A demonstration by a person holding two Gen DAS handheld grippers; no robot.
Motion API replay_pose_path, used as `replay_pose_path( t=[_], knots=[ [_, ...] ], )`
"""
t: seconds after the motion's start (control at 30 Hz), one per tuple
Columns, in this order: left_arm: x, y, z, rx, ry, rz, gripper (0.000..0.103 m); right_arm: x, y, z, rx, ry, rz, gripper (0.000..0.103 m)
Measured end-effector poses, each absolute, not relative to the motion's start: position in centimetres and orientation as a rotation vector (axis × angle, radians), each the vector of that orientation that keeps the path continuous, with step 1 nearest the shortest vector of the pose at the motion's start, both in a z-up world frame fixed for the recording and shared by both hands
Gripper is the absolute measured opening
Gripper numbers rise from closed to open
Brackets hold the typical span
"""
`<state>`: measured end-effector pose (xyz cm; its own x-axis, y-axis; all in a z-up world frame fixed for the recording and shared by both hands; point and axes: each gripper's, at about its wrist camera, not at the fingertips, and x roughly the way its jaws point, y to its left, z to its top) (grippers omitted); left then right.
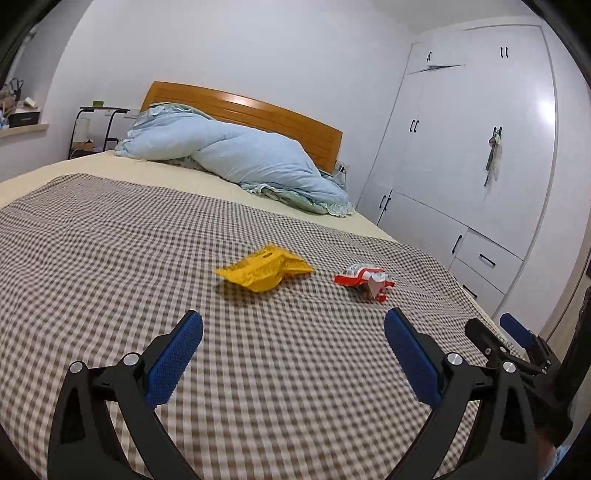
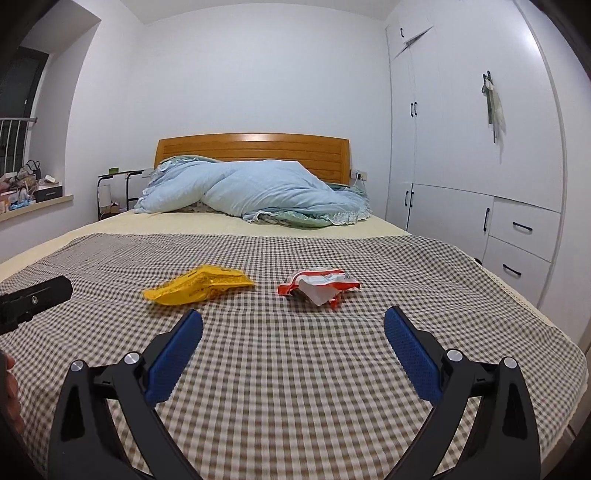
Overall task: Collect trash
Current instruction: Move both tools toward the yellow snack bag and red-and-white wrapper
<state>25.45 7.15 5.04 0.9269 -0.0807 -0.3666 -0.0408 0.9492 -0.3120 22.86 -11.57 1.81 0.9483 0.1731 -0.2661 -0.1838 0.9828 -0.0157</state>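
The right claw (image 1: 491,325) is seen only from the left wrist. Both the left claw (image 1: 293,325) and it (blue-padded) are spread wide, empty, above the checked bed (image 2: 295,369), short of the yellow wrapper (image 2: 197,288) and red wrapper (image 2: 319,285).

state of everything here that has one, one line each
left gripper: open, empty
right gripper: open, empty
yellow wrapper: crumpled, lying on the checkered blanket
red and white wrapper: torn open, crumpled, lying apart from the yellow one
blue duvet: bunched up at the headboard
top cupboard door: ajar

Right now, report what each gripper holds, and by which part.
Nothing. Left gripper and right gripper are both open and empty; yellow wrapper and red wrapper lie on the bed.
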Motion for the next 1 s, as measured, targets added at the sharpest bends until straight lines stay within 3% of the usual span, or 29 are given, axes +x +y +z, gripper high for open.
replay_pose_path(
  t=[1.0],
  knots=[
    [33.9,9.9,4.2,-0.412,0.51,0.032,0.095,29.2,-13.3,1.6,-0.022,0.331,0.023,0.094]
  ],
)
